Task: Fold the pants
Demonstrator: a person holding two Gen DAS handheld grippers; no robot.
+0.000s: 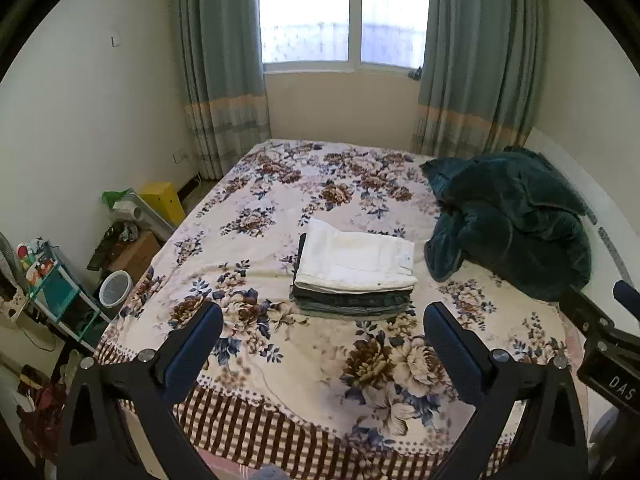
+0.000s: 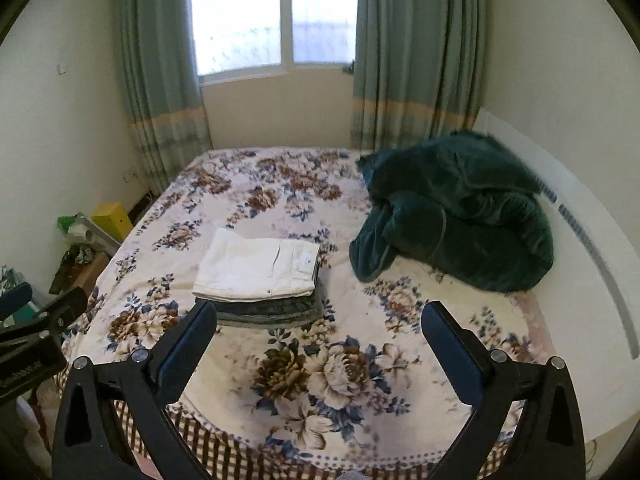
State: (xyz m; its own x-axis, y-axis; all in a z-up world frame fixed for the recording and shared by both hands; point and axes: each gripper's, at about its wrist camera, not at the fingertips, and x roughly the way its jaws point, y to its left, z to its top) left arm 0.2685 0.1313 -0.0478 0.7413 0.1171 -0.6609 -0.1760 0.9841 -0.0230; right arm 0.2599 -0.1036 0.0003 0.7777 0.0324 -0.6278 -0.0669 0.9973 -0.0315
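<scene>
A folded pair of white pants (image 1: 356, 258) lies on top of a stack of folded dark pants (image 1: 354, 304) in the middle of the floral bed cover (image 1: 280, 200). The stack also shows in the right wrist view, white pants (image 2: 256, 266) on top of the dark ones (image 2: 272, 310). My left gripper (image 1: 322, 318) is open and empty, held above the near part of the bed, short of the stack. My right gripper (image 2: 318, 316) is open and empty, to the right of the left one, at about the same distance from the stack.
A crumpled dark green blanket (image 1: 508, 220) lies on the bed's right side by the wall. A yellow box (image 1: 162, 200), a cardboard box (image 1: 134, 254), a white bin (image 1: 115, 288) and a small shelf (image 1: 56, 288) stand on the floor to the left. Curtains and a window (image 1: 344, 12) are beyond the bed.
</scene>
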